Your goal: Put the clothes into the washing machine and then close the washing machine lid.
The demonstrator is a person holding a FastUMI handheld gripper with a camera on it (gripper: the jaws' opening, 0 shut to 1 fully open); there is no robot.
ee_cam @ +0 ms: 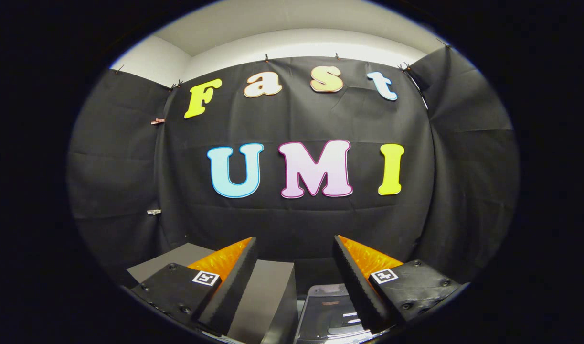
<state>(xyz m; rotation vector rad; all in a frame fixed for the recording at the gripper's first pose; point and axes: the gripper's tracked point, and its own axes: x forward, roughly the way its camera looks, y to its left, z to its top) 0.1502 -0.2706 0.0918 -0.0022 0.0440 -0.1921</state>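
While the gripper [295,258] is held level and aimed at the booth's back wall, its fingers are spread wide with nothing between them. What is taken for the washing machine [327,310] is glimpsed low between the fingertips, beside a grey box [268,296]. Clothes cannot be made out; the machine's lid is cut off.

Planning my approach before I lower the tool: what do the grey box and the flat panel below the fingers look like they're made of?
The grey box looks like matte painted board or plastic: flat faces, crisp edges, no shine. The panel between the fingers looks like smooth glossy plastic or glass, since it carries pale reflections; I can't tell which. The tool is open, its fingers apart and touching nothing.
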